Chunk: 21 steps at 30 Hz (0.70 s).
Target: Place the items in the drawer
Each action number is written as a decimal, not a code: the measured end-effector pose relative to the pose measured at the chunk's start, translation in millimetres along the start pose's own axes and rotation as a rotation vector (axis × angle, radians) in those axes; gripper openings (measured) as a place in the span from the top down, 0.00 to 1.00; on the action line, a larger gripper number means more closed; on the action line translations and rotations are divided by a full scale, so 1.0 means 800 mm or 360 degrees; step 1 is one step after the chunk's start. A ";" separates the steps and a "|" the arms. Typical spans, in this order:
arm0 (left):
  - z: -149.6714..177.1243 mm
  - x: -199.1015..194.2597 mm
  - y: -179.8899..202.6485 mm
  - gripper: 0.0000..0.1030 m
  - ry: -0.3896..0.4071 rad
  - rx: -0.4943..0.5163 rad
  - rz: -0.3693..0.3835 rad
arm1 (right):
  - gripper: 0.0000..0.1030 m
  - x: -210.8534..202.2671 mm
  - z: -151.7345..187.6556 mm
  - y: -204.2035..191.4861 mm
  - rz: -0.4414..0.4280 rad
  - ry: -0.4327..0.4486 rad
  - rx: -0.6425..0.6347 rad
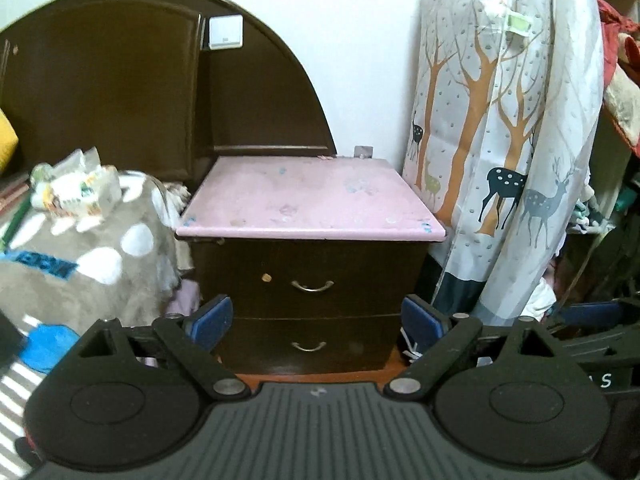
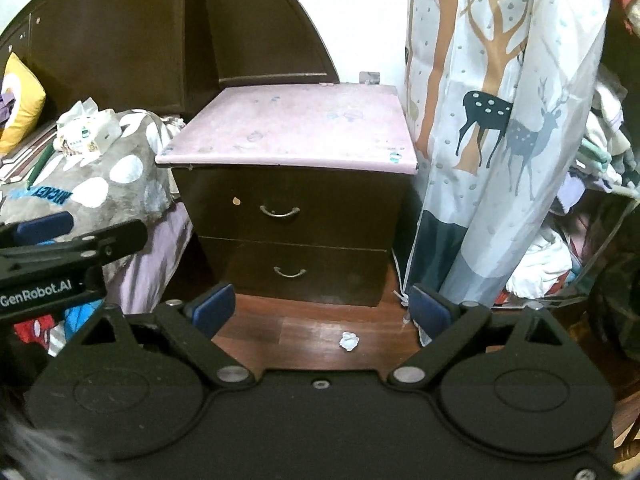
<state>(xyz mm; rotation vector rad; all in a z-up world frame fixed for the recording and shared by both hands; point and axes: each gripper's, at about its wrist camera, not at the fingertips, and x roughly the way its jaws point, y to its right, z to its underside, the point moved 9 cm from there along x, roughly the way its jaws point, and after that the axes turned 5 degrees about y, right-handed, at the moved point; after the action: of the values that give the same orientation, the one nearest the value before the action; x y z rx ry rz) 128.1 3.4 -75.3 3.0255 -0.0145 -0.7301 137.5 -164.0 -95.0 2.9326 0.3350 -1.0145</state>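
From the left wrist, your left gripper (image 1: pixel 318 322) is spread wide and holds nothing, aimed at the nightstand's (image 1: pixel 310 276) two closed drawers at 12 o'clock.

From the right wrist, your right gripper (image 2: pixel 322 312) is spread and bare too. A tissue pack (image 2: pixel 89 130) sits on the bed at 10 o'clock.

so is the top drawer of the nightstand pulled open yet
No, the top drawer sits flush with the nightstand front, its handle untouched, and both grippers are open and empty.
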 end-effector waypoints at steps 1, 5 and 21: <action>0.000 -0.004 0.002 0.11 0.0001 0.0010 -0.0010 | 0.08 -0.002 0.000 -0.001 -0.0001 0.0002 -0.0003; -0.002 -0.012 0.004 0.11 0.0006 0.0029 -0.0035 | 0.07 -0.010 0.003 -0.005 -0.0002 0.0012 -0.0025; -0.005 -0.034 0.000 0.11 0.0029 0.0041 -0.0061 | 0.07 -0.025 0.002 0.006 0.0039 0.0069 -0.0025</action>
<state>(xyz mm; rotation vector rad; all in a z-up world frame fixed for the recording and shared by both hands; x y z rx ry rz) 106.0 4.0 -59.6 3.0648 0.0354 -0.7103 122.4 -172.3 -84.4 2.9404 0.3056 -0.9422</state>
